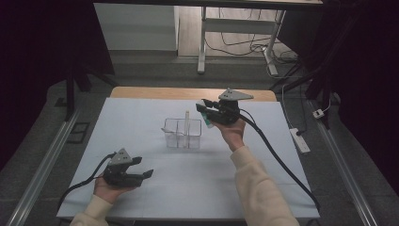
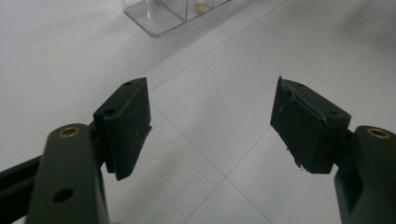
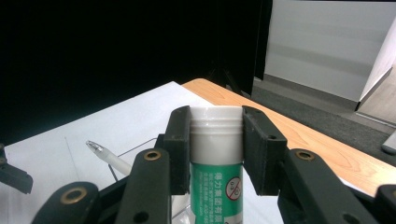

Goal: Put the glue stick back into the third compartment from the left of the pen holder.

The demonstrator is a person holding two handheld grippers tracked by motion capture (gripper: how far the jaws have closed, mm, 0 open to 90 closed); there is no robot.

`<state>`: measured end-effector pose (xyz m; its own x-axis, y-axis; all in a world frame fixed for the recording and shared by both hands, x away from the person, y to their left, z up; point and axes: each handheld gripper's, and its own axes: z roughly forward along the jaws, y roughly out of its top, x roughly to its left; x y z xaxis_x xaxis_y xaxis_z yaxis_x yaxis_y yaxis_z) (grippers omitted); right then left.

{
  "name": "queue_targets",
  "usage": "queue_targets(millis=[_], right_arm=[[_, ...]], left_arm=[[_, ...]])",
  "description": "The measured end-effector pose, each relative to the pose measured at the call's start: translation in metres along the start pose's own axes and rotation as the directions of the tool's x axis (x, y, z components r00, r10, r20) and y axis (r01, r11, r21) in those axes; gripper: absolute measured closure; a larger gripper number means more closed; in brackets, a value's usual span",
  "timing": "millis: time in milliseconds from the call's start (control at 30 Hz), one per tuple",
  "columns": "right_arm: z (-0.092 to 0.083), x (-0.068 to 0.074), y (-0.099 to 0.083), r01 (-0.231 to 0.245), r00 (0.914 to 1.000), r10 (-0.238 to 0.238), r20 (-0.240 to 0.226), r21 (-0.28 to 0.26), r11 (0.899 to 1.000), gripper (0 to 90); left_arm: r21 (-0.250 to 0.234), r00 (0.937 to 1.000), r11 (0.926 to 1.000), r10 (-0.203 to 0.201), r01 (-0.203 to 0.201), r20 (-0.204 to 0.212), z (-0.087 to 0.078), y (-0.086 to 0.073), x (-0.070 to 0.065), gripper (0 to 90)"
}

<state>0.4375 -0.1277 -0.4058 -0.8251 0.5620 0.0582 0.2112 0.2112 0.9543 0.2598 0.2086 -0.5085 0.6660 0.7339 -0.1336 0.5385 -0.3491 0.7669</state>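
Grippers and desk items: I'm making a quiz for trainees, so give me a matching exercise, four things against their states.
Things:
1. left gripper
2. right gripper
3. pen
4. clear organiser

States:
A. standing in a compartment
B. jaws apart, nothing between them
C. on the white table cover, mid-table
D. clamped on a glue stick with a white cap

Pairs: 1-B, 2-D, 3-A, 4-C

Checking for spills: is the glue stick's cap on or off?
On: the white cap sits atop the glue stick, clamped by the right gripper.
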Motion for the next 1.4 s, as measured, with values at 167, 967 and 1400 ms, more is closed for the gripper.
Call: queue_targets(millis=[167, 967, 1400], right_arm=[[0.008, 0.001, -0.001, -0.017, 0.9998, 0.017, -0.011, -0.004, 1.0, 64.4], [0.038, 0.018, -0.019, -0.006, 0.9985, 0.006, -0.055, 0.012, 1.0, 64.3], [0.038, 0.017, -0.021, 0.025, 0.9996, -0.024, -0.014, 0.038, 0.999, 49.0]], left_arm=[[0.003, 1.0, 1.0, 0.004, -0.004, -0.002, 0.0, 0.0, 0.0, 28.7], [0.008, 1.0, 1.0, 0.005, -0.005, -0.006, 0.001, -0.001, 0.0, 28.6], [0.009, 1.0, 1.0, 0.004, -0.004, -0.006, 0.0, -0.001, 0.001, 28.4]])
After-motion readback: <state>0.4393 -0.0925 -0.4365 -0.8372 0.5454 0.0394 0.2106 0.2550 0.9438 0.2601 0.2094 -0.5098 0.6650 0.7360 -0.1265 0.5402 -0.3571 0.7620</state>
